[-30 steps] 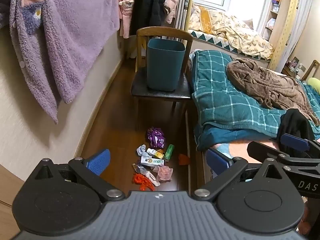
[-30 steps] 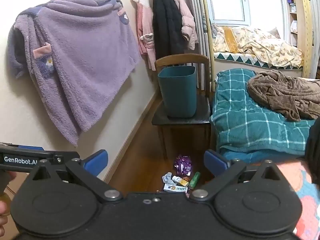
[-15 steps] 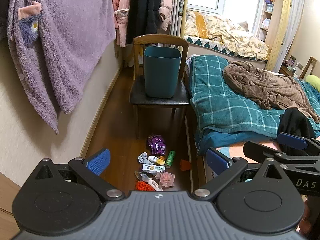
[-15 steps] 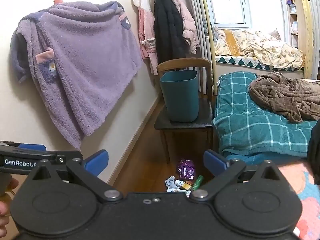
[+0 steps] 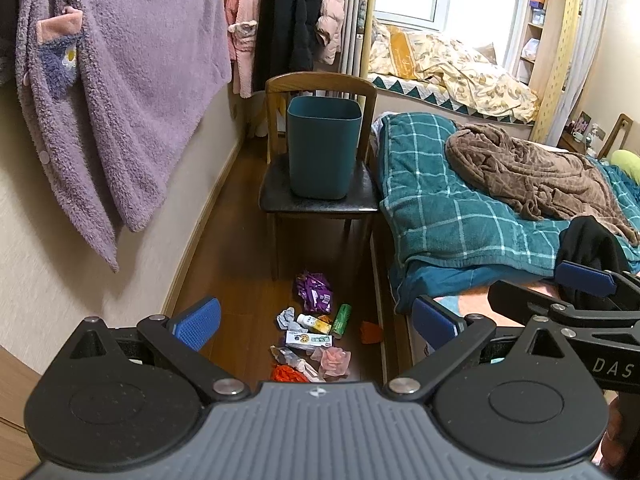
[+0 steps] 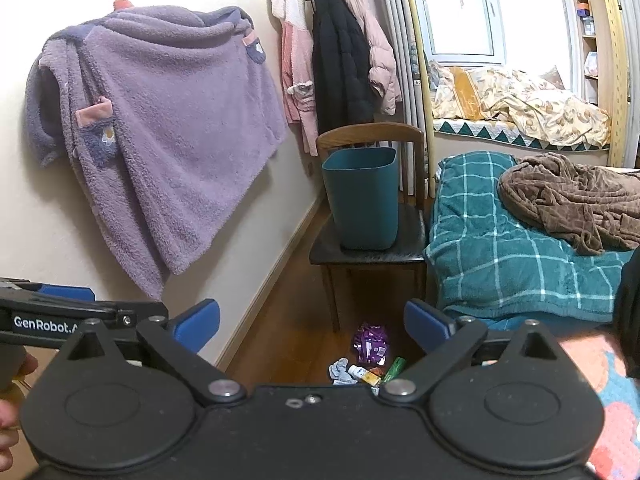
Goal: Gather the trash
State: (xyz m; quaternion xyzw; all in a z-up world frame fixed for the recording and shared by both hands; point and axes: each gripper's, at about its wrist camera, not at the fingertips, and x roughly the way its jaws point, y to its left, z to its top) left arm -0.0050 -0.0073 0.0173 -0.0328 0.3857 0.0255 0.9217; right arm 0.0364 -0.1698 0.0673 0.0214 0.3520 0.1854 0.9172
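Both tools are held high over the room, well above the floor. Left gripper (image 5: 314, 322): jaws spread wide, nothing between them. Right gripper (image 6: 312, 326): same, released and empty. The trash (image 5: 316, 328) lies in a loose cluster on the wooden floor (image 5: 236, 280), in the narrow strip between wall and bed (image 5: 460, 216), just in front of the chair (image 5: 320, 208). Legible pieces: purple wrapper (image 5: 314, 292), green tube (image 5: 342, 320), small white bottle (image 5: 310, 322), flat carton (image 5: 308, 339), pink crumple (image 5: 334, 360), red-orange scrap (image 5: 288, 374) partly hidden behind the left gripper body, and a lone orange scrap (image 5: 371, 332) near the bed base. The teal bin (image 5: 323, 146) stands on the chair seat, raised, mouth open upward. Nothing collected yet, judging by the empty jaws. Risks from here: pieces touch or overlap, so a closing jaw may catch two or nudge a neighbour away; the thin wrapper and crumples may slip from the pads; the tube and bottle may roll, possibly under the chair or bed. The strip is tight, so a descending tool could knock a chair leg or the bed frame. The bin looks light and unsecured; a bump at its rim during a drop could tip it off the seat. The two tools sit close together and could collide if both reach down at once.
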